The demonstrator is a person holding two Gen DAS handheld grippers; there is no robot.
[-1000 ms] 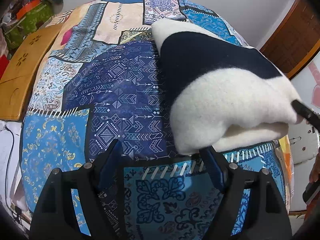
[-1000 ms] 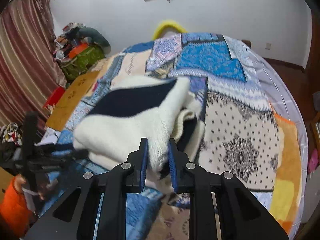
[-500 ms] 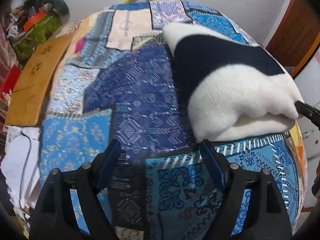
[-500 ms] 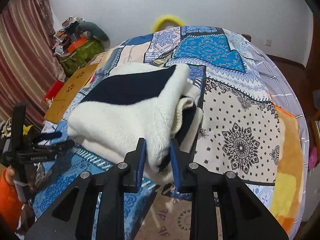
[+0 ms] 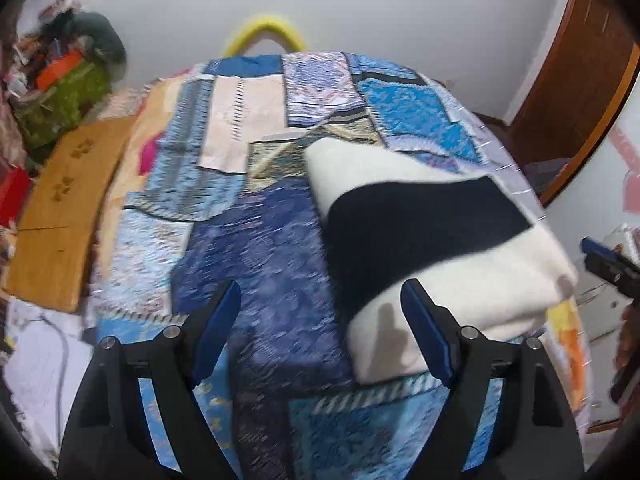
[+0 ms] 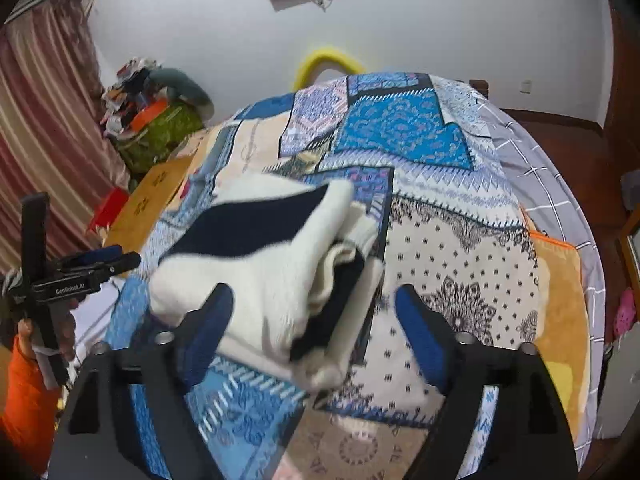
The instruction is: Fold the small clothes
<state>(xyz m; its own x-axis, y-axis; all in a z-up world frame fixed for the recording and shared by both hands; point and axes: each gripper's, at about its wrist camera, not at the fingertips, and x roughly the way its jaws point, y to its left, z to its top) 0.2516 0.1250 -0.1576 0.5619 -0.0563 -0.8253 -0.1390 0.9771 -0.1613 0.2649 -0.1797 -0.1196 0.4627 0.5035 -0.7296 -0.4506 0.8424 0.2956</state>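
Folded sweater sitting on the bed, both grippers open

Going left to right: the left gripper (image 5: 320,320) has its jaws spread wide over the blue quilt (image 5: 260,248), holding nothing. The sweater (image 5: 420,232), cream with a navy band, lies folded on the quilt's near right part. The right gripper (image 6: 314,316) is wide open too, jaws either side of the sweater's near end (image 6: 280,280), not gripping.
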